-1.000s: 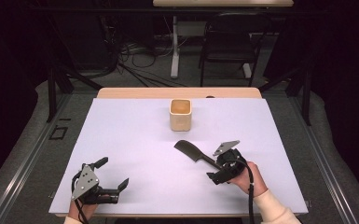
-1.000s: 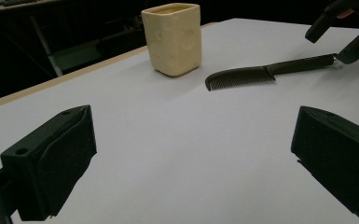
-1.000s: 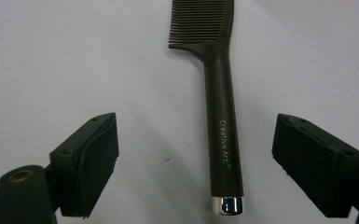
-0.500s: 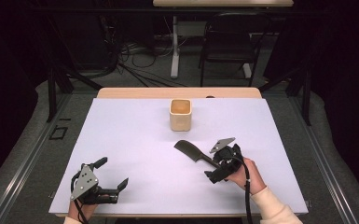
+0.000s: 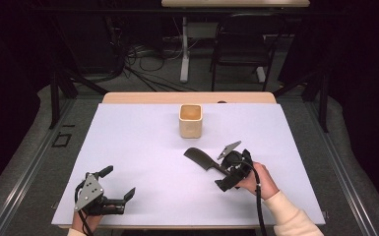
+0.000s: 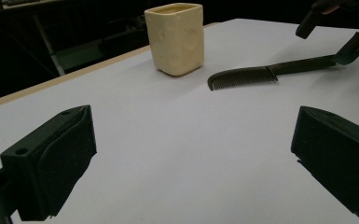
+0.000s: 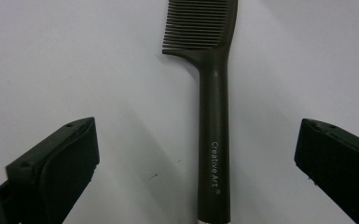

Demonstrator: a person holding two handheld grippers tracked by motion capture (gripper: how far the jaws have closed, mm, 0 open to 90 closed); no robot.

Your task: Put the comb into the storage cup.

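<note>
I see the dark comb (image 5: 200, 160) lying flat on the white tabletop (image 5: 142, 147), a little in front of the cream square cup (image 5: 190, 120) and slightly to its right. In the high view its toothed end points toward the cup, but the two are apart and do not touch. The cup stands upright near the far middle of the tabletop.

My right claw (image 5: 225, 177) is placed over the handle end of the comb. In the right gripper view the handle (image 7: 213, 154) runs up between the two black jaws, with white letters printed on it, and the teeth (image 7: 196, 23) are at the top. The jaws have just been opening and now they stand wide apart, one on each side of the handle with clear white tabletop between each pad and the handle. So the right claw is open and it grips nothing; the comb rests on the tabletop by itself.

My left claw (image 5: 118, 186) is near the front left corner of the tabletop, well apart from the comb and the cup. Its jaws are also spread wide with nothing between them. In the left gripper view I look across the bare tabletop to the cup (image 6: 175, 38) and the comb (image 6: 261, 73), and the right claw (image 6: 340, 32) is at the far end of the comb handle.
</note>
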